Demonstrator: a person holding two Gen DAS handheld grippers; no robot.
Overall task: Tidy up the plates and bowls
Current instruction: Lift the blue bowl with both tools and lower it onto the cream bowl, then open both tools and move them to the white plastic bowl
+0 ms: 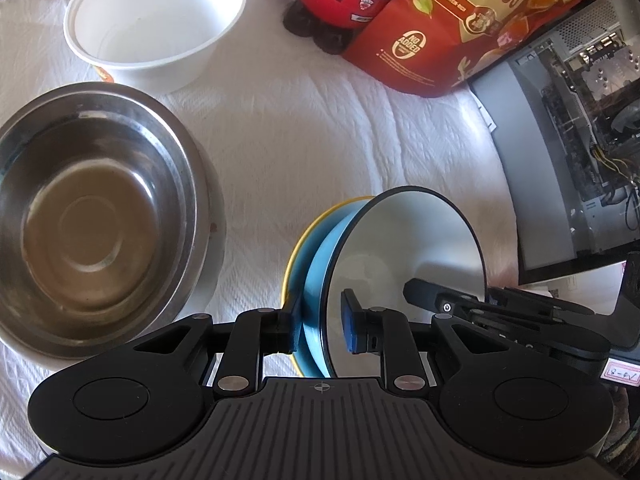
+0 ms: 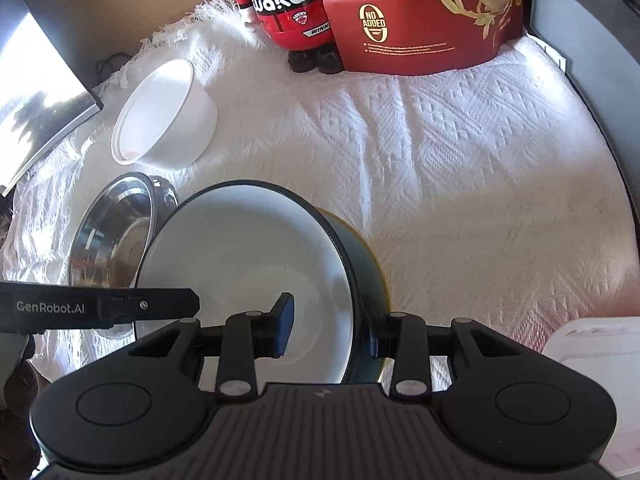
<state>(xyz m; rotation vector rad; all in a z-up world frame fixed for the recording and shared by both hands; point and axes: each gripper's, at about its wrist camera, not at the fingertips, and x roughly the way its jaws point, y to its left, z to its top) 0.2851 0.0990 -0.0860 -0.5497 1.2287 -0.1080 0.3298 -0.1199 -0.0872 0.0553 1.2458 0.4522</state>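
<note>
A blue enamel bowl (image 1: 404, 248) with a white inside and dark rim is held between both grippers; it also shows in the right wrist view (image 2: 248, 256). My left gripper (image 1: 324, 324) is shut on its rim on one side. My right gripper (image 2: 328, 328) straddles the opposite rim, one pad inside and one outside, shut on it. Under it sits a yellow-rimmed blue dish (image 1: 304, 248). A steel bowl (image 1: 92, 220) stands to the left, also in the right wrist view (image 2: 116, 232). A white bowl (image 1: 156, 20) sits beyond it, also in the right wrist view (image 2: 164, 116).
A white textured cloth (image 2: 440, 152) covers the table. A red toy figure (image 2: 292, 8) and a red snack bag (image 2: 424, 12) stand at the back. An open computer case (image 1: 580, 120) is on the right, a monitor (image 2: 36, 92) on the left, a white container (image 2: 600, 368) bottom right.
</note>
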